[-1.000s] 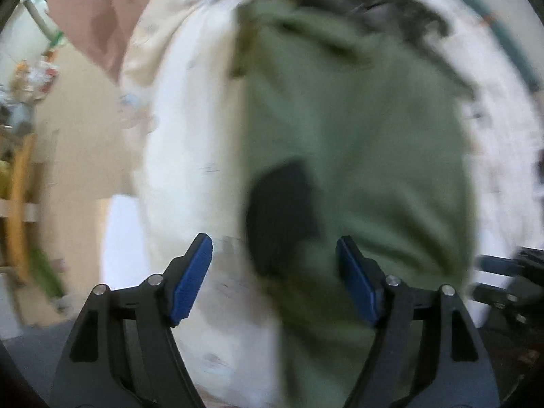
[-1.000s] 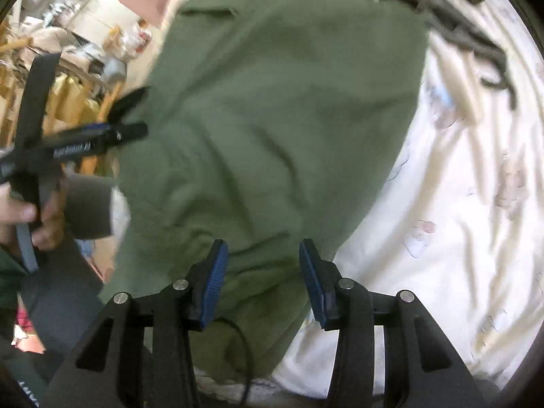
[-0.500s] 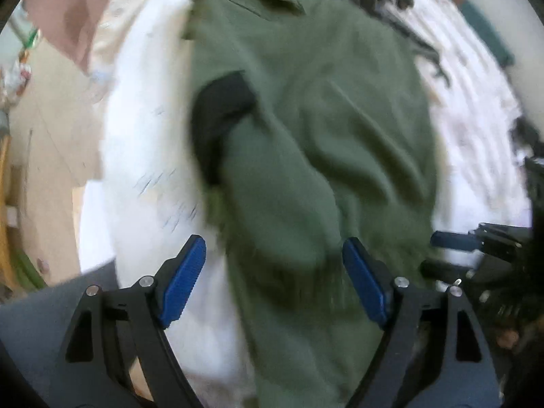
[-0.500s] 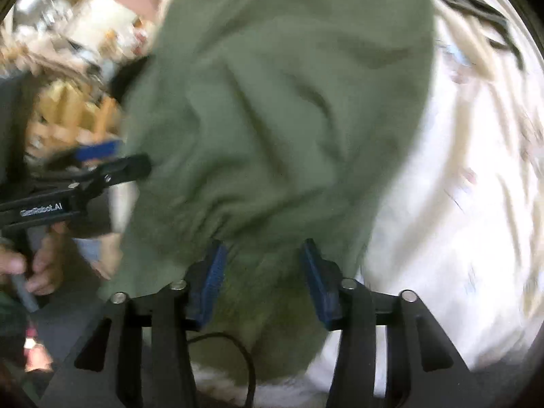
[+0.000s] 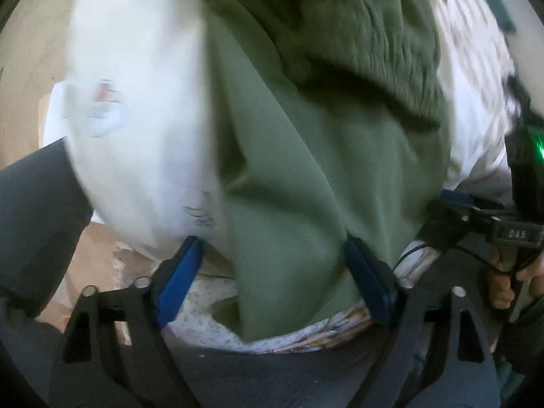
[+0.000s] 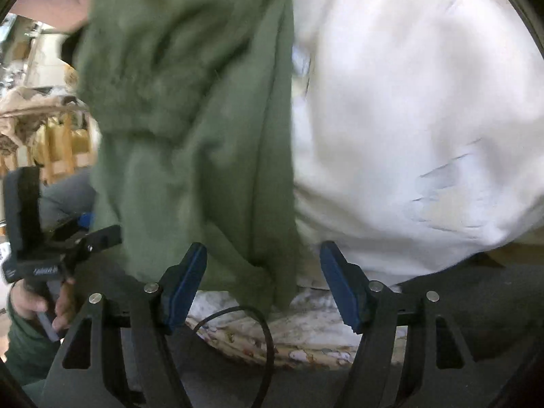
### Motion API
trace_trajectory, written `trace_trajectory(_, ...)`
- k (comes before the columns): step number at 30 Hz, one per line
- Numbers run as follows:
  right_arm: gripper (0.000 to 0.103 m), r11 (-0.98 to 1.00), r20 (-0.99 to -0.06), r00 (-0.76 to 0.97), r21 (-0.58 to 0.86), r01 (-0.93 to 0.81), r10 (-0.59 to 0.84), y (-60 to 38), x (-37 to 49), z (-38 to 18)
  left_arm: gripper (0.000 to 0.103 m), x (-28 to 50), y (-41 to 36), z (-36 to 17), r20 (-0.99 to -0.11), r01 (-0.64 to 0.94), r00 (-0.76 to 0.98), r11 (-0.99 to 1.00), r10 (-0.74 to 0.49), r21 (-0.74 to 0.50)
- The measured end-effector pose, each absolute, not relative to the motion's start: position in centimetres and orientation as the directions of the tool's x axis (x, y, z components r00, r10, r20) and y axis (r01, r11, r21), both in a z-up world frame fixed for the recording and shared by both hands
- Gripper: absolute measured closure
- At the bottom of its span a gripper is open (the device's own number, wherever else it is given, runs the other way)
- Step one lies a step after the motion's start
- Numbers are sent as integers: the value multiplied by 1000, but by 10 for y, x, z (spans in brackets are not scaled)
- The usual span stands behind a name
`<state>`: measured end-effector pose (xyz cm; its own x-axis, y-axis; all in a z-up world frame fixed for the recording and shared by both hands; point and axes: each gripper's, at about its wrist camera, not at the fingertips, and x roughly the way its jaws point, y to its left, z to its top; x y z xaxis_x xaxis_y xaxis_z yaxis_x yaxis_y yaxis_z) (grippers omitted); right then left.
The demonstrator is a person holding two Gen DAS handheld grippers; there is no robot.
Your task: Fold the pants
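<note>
Green pants [image 5: 323, 170] lie on a white bed sheet [image 5: 136, 102], their near end hanging over the bed's edge. My left gripper [image 5: 273, 272] points down at that end. Its jaws are closing, with the green fabric between them and the left pad clear of it. In the right wrist view the pants [image 6: 204, 136] run down the left half. My right gripper [image 6: 263, 278] straddles their lower edge while its jaws are opening, and no pinch on the cloth shows. Each gripper shows in the other's view: the right gripper [image 5: 476, 217] and the left gripper [image 6: 85, 234].
A patterned mattress edge [image 6: 306, 333] shows below the white sheet [image 6: 408, 102]. A black cable [image 6: 238, 312] loops between the right gripper's fingers. A person's hand [image 6: 40, 299] holds the left gripper's handle. Wooden furniture [image 6: 57, 149] stands at the left, beyond the bed.
Both grippers have dropped and come closer to the pants' near end at the bed's edge. The right gripper's jaws have widened. The cloth now fills both views.
</note>
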<state>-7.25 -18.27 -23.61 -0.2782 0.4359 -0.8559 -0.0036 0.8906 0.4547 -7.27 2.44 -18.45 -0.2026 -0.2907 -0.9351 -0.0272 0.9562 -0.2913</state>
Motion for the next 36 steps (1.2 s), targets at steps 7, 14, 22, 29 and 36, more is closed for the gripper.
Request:
trace_trajectory(7, 99, 848, -867, -272, 480, -225, 418, -138, -88, -211, 98, -76, -3, -170, -910, 66, -247, 931, -334, -360)
trace_trajectory(14, 99, 710, -735, -138, 678, -190, 664, -182, -61, -119, 98, -50, 52, -79, -810, -88, -85, 815, -580, -573)
trace_trajectory(22, 97, 682, -685, -42, 728, -62, 727, -195, 11, -140, 94, 13, 67, -84, -855, -149, -25, 848, -517, -509)
trace_trajectory(29, 93, 692, -695, -76, 719, -64, 715, -172, 1, -157, 71, 3, 67, -108, -873, -135, -48, 869, -485, -475)
trace_trajectory(36, 34, 753, -759, -96, 651, -94, 644, -190, -14, -151, 22, -31, 75, -94, -918, -10, 28, 918, -395, -396)
